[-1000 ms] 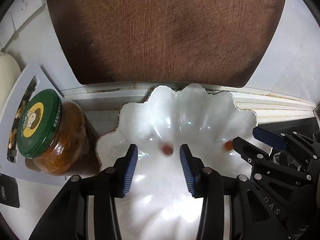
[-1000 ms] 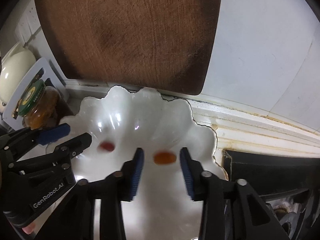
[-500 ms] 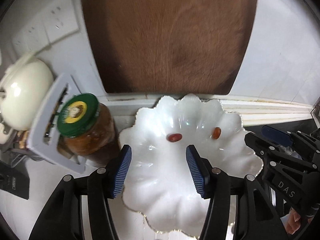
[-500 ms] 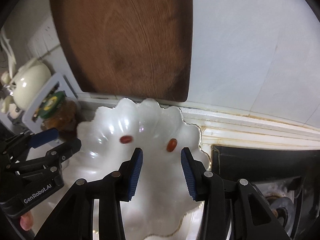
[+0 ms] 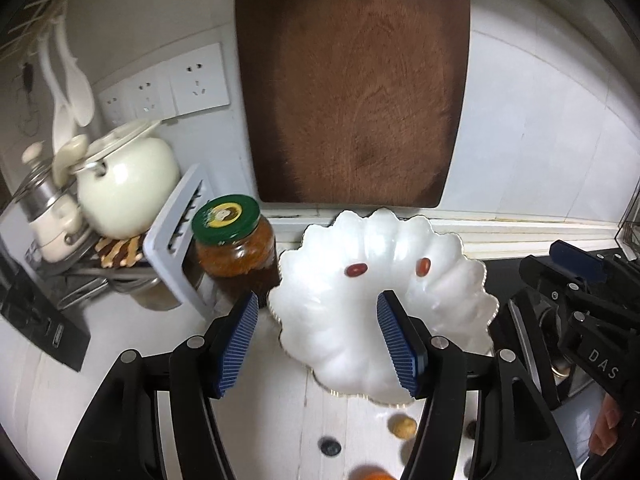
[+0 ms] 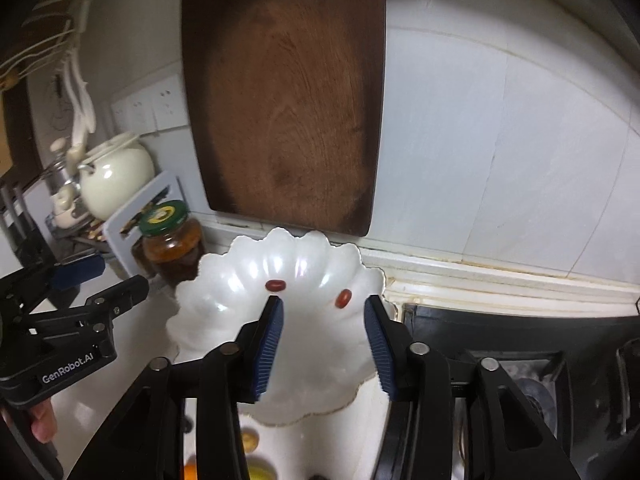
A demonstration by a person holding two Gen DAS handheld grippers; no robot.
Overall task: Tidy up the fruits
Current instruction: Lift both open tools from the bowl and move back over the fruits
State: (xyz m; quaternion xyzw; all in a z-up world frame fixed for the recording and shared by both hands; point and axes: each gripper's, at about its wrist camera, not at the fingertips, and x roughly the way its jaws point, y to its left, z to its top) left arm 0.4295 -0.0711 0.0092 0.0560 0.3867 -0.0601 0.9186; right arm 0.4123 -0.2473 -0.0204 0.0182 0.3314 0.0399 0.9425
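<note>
A white scalloped dish sits on the counter with two small red fruits in it, one at left and one at right. My left gripper hovers above the dish's near left rim, its jaws opening with nothing between them. My right gripper hangs over the dish's near right side, jaws also opening and empty. Each gripper shows in the other's view, the right one and the left one. More loose fruit lies near the front edge: a tan one, a dark one, an orange one.
A brown cutting board leans on the tiled wall behind the dish. A green-lidded jar stands left of the dish, beside a grey grater, a cream pot and a rack. A black stove lies to the right.
Both grippers have drawn back and risen from the dish, leaving the two red fruits lying in it. Their jaws have widened. Fruit at the counter's front has come into view.
</note>
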